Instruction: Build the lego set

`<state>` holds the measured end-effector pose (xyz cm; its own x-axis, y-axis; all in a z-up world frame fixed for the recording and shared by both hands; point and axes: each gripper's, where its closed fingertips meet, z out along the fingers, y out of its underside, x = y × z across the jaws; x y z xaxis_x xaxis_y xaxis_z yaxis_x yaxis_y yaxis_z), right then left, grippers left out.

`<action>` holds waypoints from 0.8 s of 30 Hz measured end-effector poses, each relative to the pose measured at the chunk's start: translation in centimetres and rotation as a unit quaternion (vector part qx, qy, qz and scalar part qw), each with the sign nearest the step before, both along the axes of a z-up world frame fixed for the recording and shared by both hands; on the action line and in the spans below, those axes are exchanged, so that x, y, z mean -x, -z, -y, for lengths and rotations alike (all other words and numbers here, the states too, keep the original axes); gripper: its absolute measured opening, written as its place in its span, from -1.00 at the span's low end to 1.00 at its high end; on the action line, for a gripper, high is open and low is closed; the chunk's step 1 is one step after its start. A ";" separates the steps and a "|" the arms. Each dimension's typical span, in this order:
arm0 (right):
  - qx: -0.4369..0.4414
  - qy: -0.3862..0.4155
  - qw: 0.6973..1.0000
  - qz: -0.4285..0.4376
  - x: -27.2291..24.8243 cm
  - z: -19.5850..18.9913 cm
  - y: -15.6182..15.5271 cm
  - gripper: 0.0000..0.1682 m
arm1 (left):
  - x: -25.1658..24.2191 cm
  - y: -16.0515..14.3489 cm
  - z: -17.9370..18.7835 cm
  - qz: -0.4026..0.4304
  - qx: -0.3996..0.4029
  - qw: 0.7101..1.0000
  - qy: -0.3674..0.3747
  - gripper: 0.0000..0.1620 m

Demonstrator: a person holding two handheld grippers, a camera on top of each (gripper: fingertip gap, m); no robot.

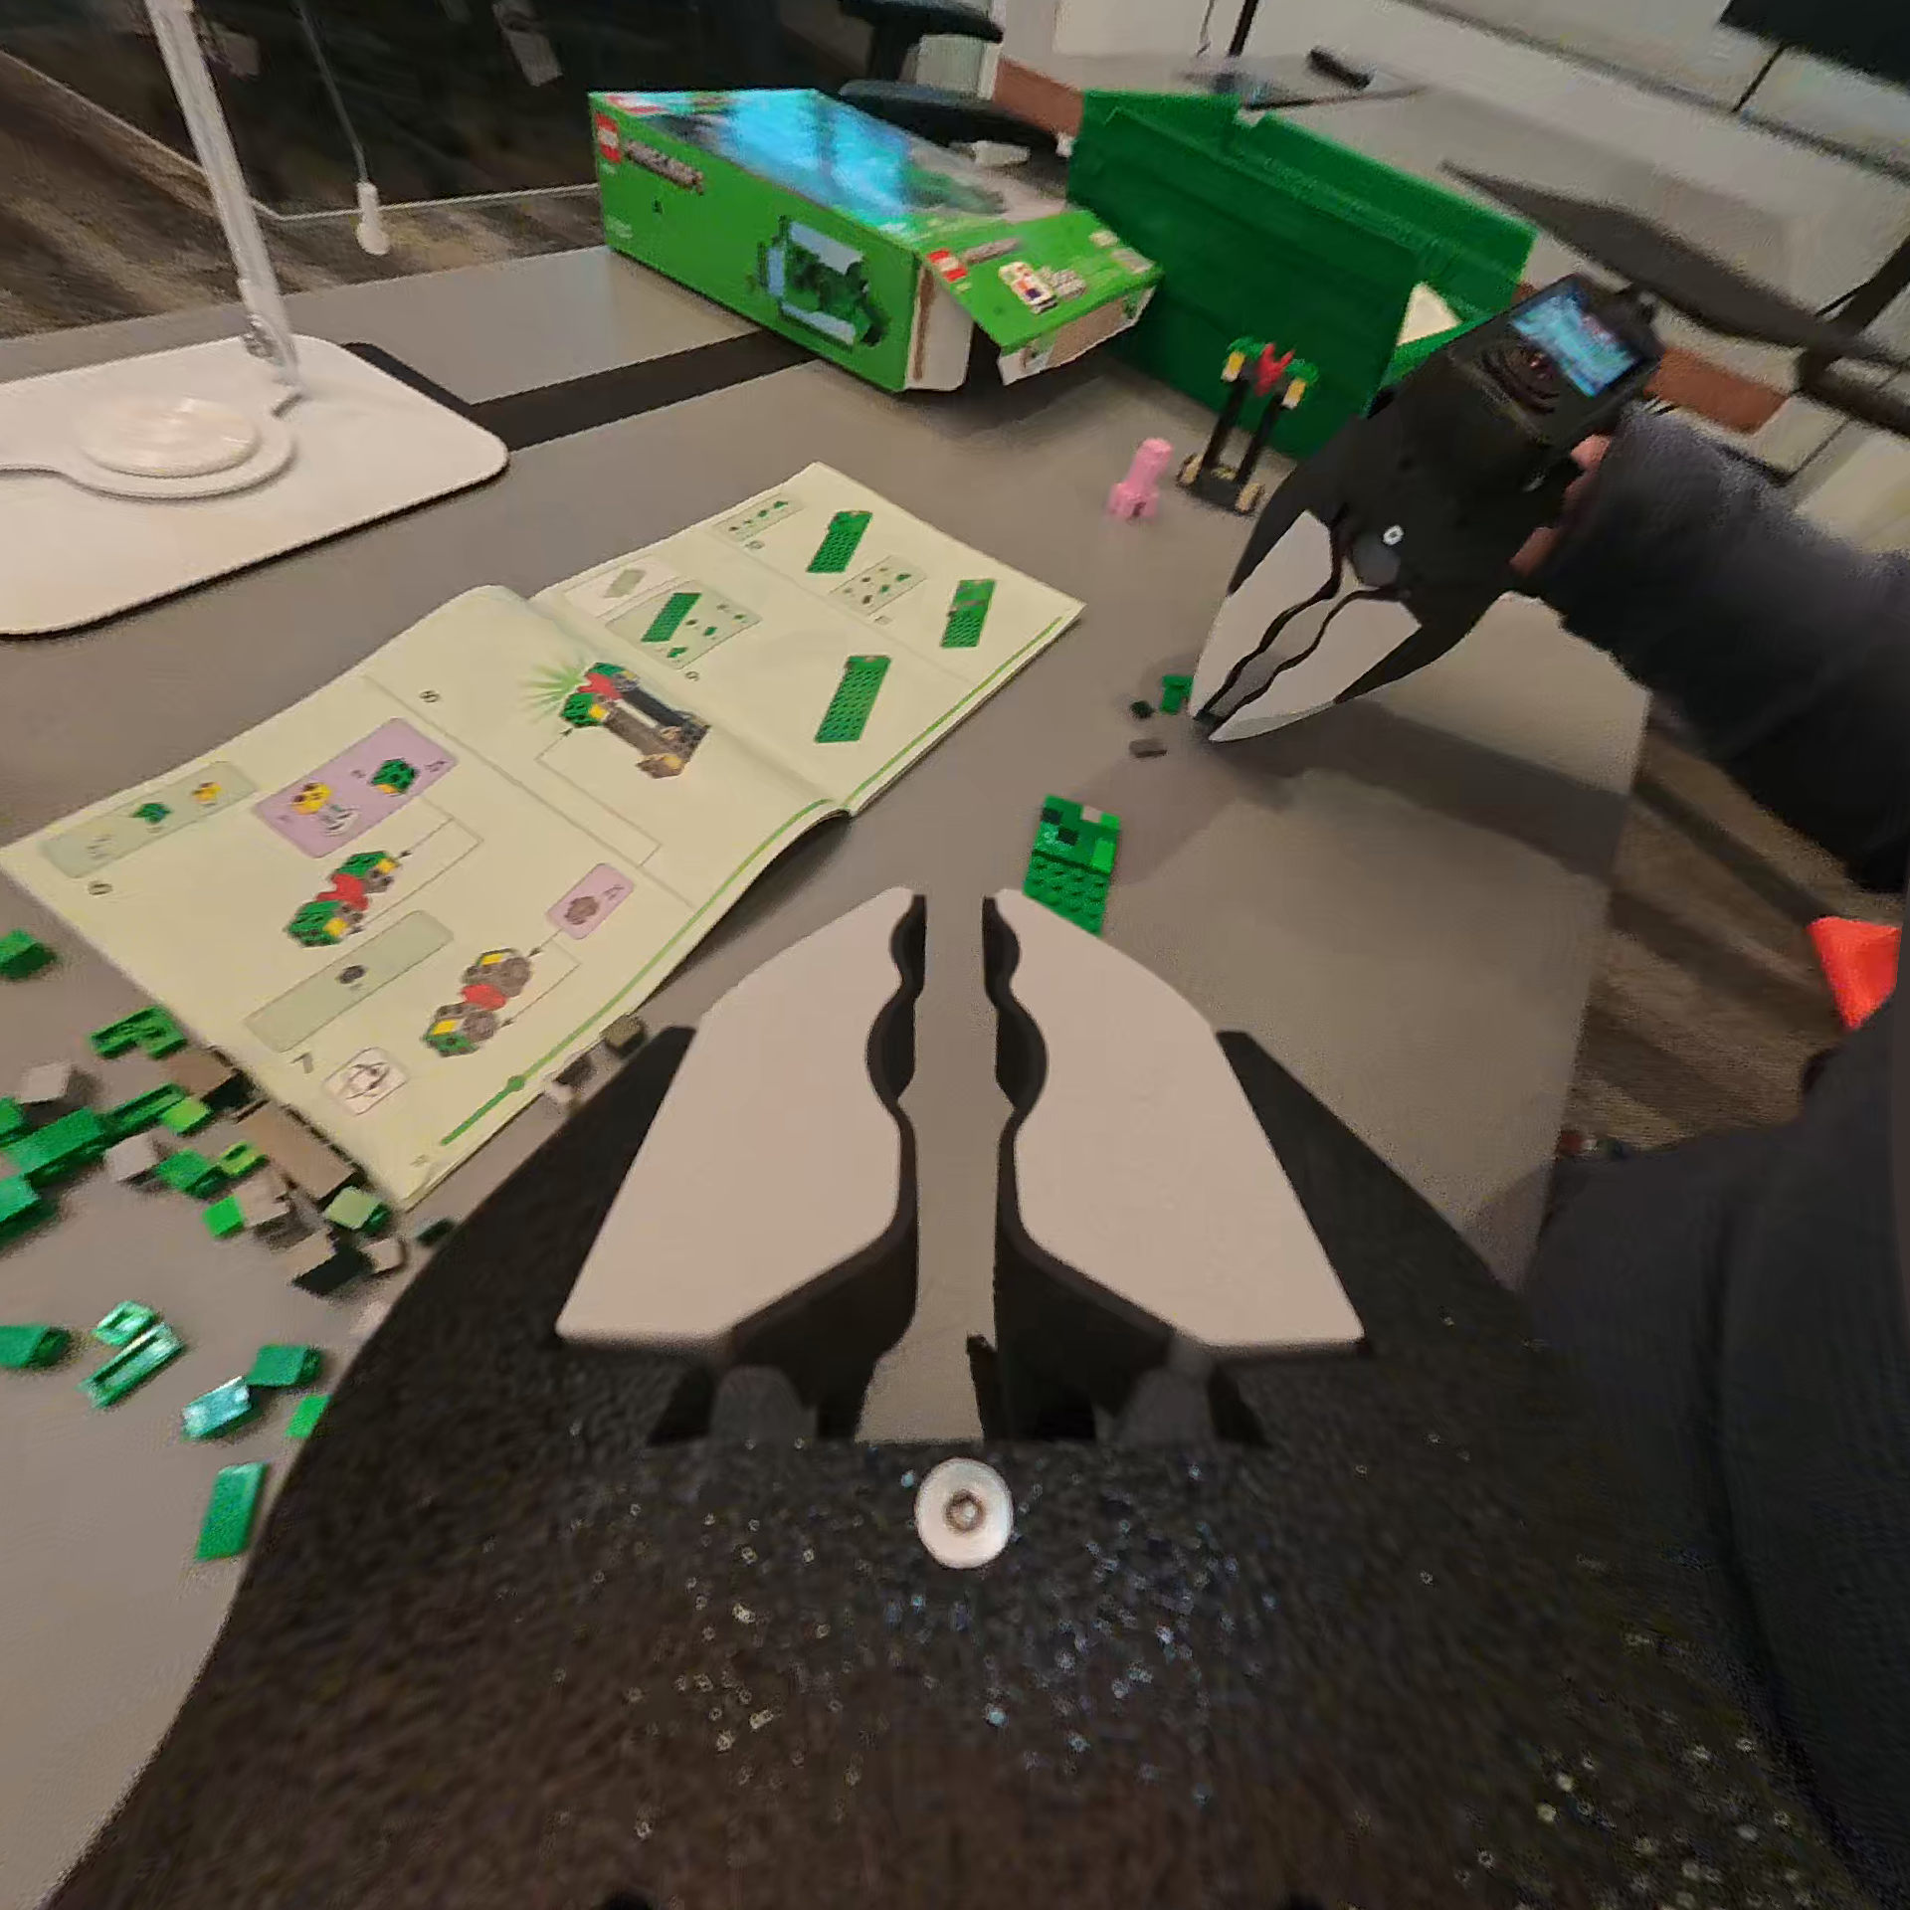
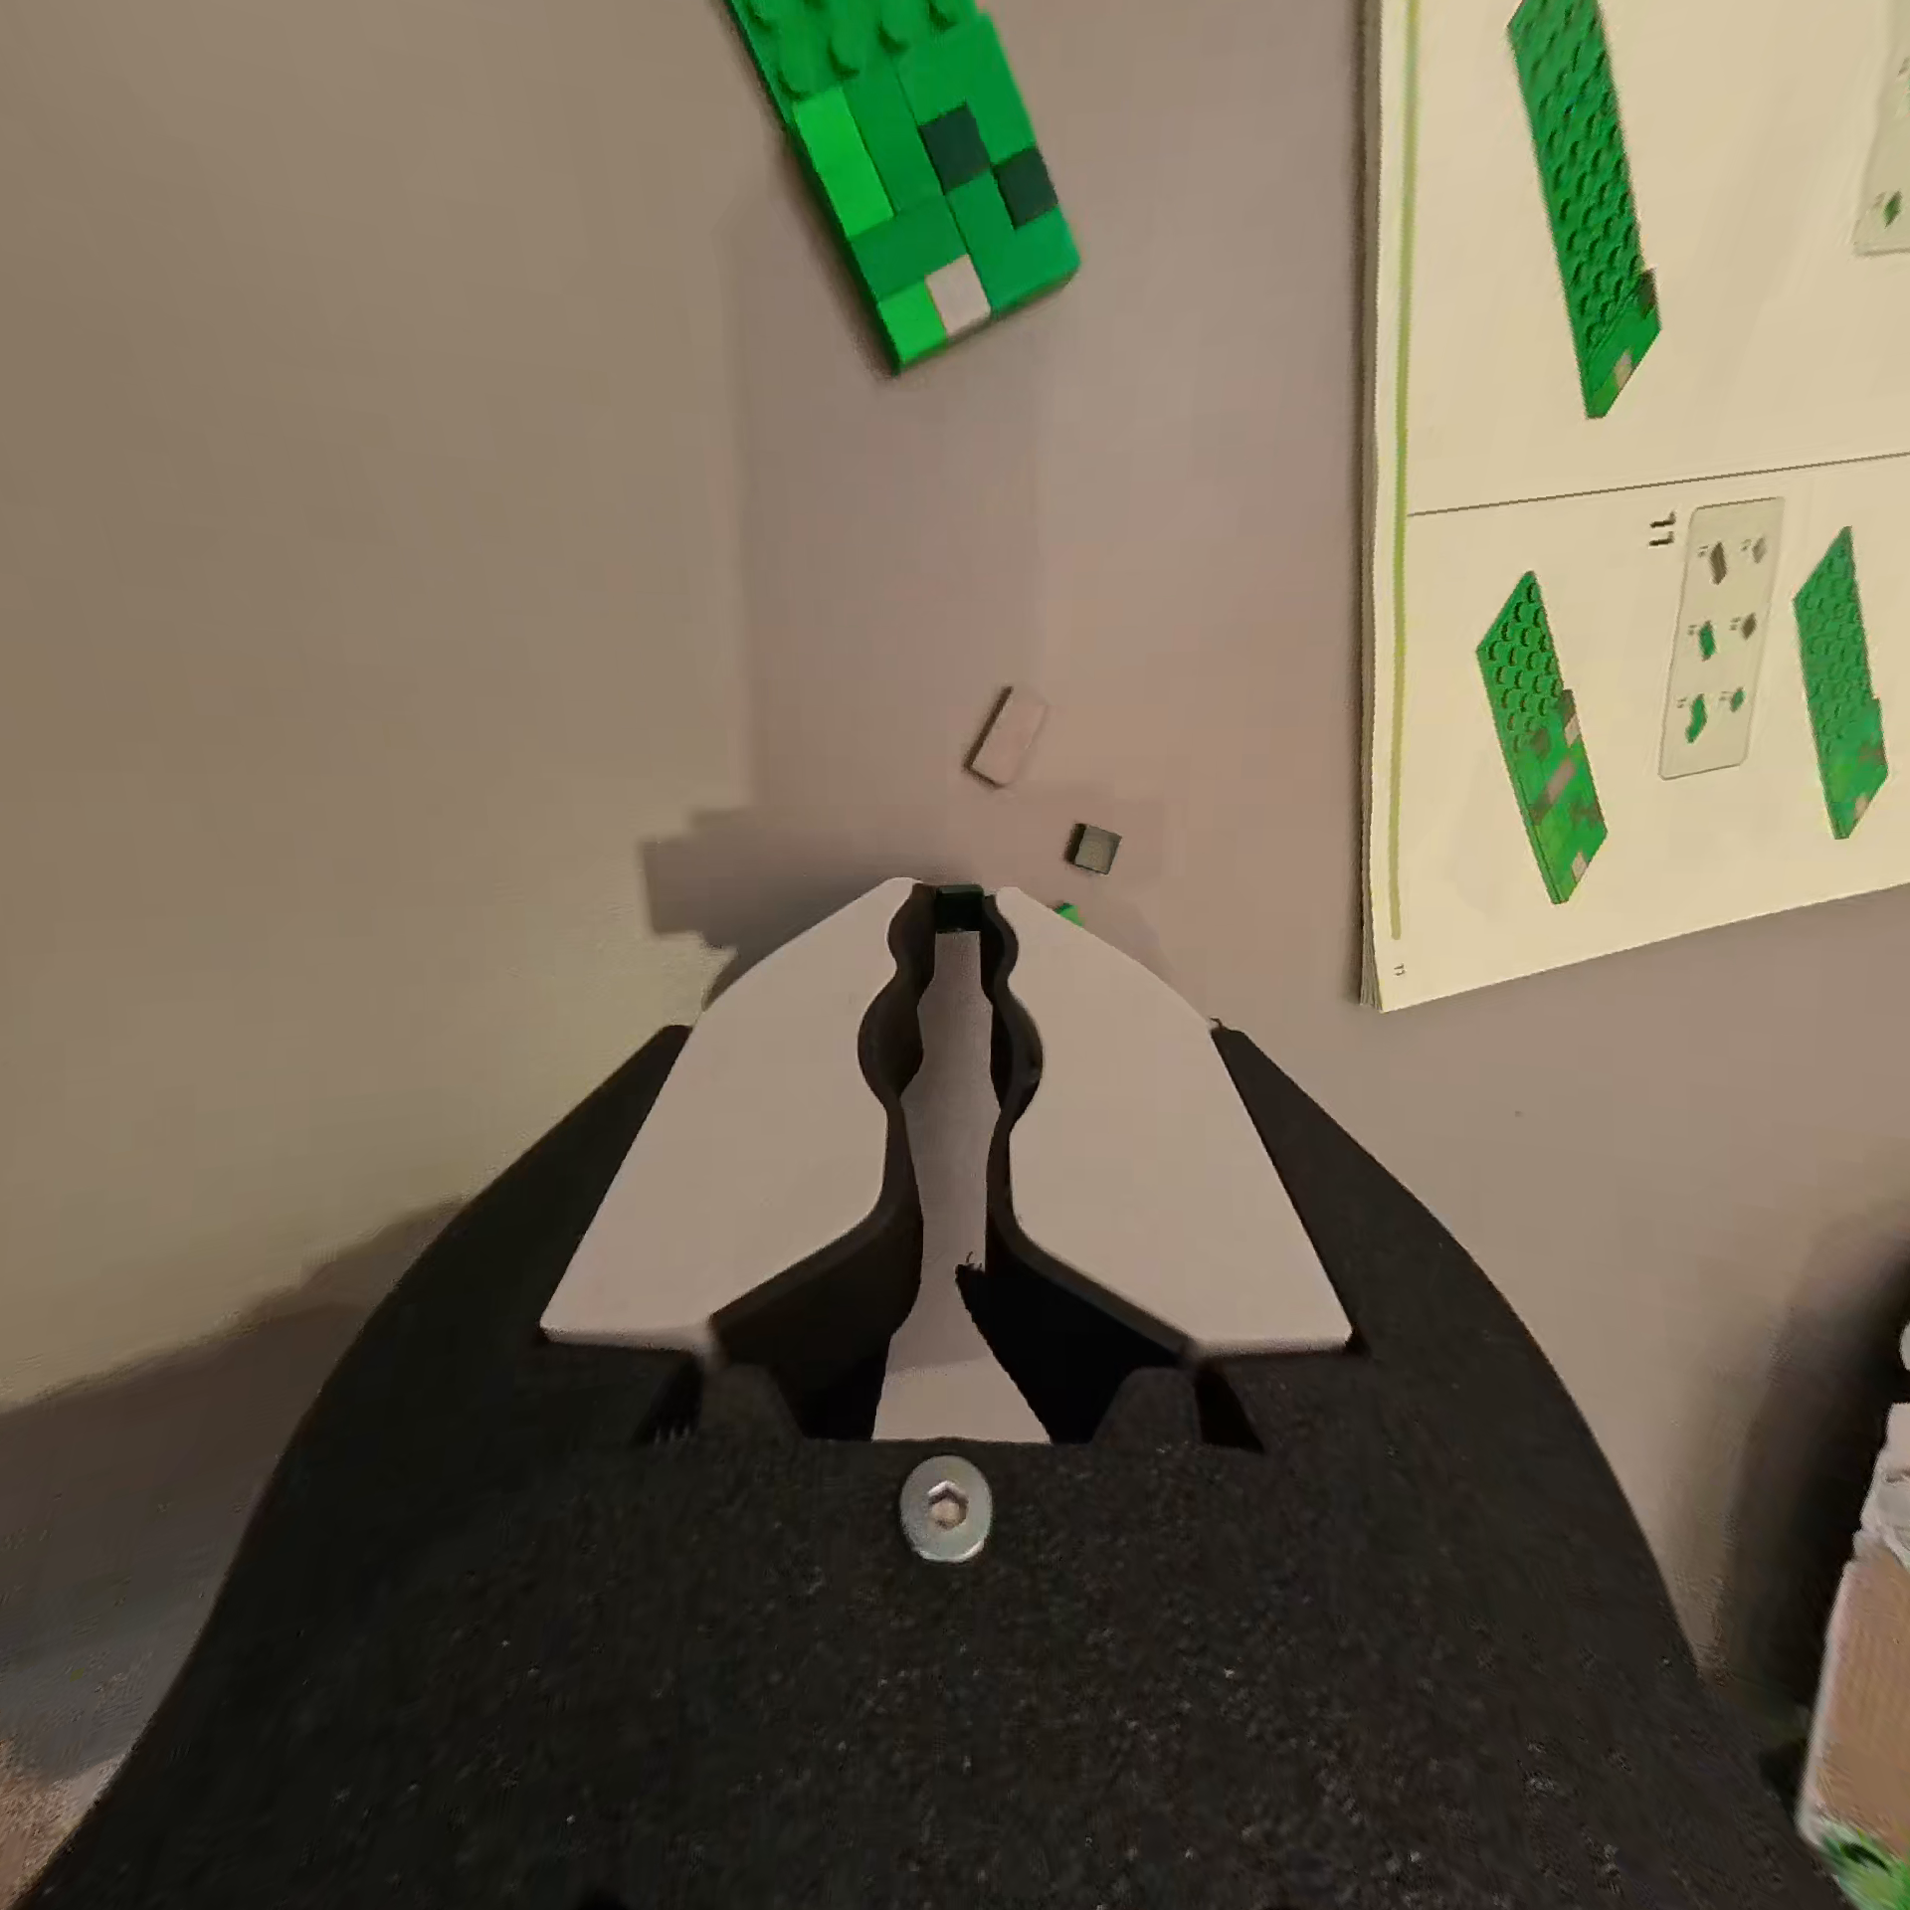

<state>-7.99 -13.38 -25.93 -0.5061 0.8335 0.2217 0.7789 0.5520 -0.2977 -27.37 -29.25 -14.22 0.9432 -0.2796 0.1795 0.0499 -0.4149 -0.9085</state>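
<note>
Grey table (image 1: 1344, 982) fills the left wrist view, with an office floor and chairs blurred behind it. Low in the frame, the left gripper (image 1: 953, 910) hovers above the table with its jaws parted by a narrow gap and nothing between them. Just beyond its tips lies the green plate build (image 1: 1070, 863), partly tiled. An open instruction booklet (image 1: 537, 786) lies left of it, and loose green and grey pieces (image 1: 155, 1158) are scattered at the booklet's near corner. Farther back stands the green set box (image 1: 827, 222), its end flap open; whether anything is inside cannot be told. A pink figure (image 1: 1140, 478) and a small tree-like build (image 1: 1245, 434) stand near the box. At right, a hand (image 1: 1581, 465) holds the right gripper (image 1: 1209, 724), tips down at the table among a few small pieces.

Seen from the right wrist view, the right gripper's (image 2: 956, 904) jaws are closed on a small dark green piece (image 2: 956, 907) pinched at their very tips, right at the table (image 2: 413, 620) surface. A light grey tile (image 2: 1006, 736) and a small dark tile (image 2: 1094, 850) lie just beyond the tips. The green plate build (image 2: 920, 176) lies farther off at top, and the booklet (image 2: 1612, 496) at right.
</note>
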 end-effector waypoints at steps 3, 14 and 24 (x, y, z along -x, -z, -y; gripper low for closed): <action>0.000 -0.002 1.000 0.015 0.3 0.2 0.3 -0.91 | 0.7 0.6 0.1 -0.034 0.009 0.999 -0.015 -0.88; -0.021 0.009 1.000 0.014 0.3 0.1 -0.4 -0.81 | 3.9 1.8 1.7 -0.107 0.038 0.991 -0.065 -0.87; 0.048 0.061 0.911 -0.405 9.7 4.8 -9.6 -0.78 | 13.3 4.0 8.8 -0.149 0.104 0.968 -0.175 -0.89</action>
<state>-17.69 -18.17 -16.34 -0.1106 0.9078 0.4047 0.3360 0.4173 -0.8444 -40.68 -38.05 -18.18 0.9920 0.0800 -0.0977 -0.0311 -0.5948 -0.8033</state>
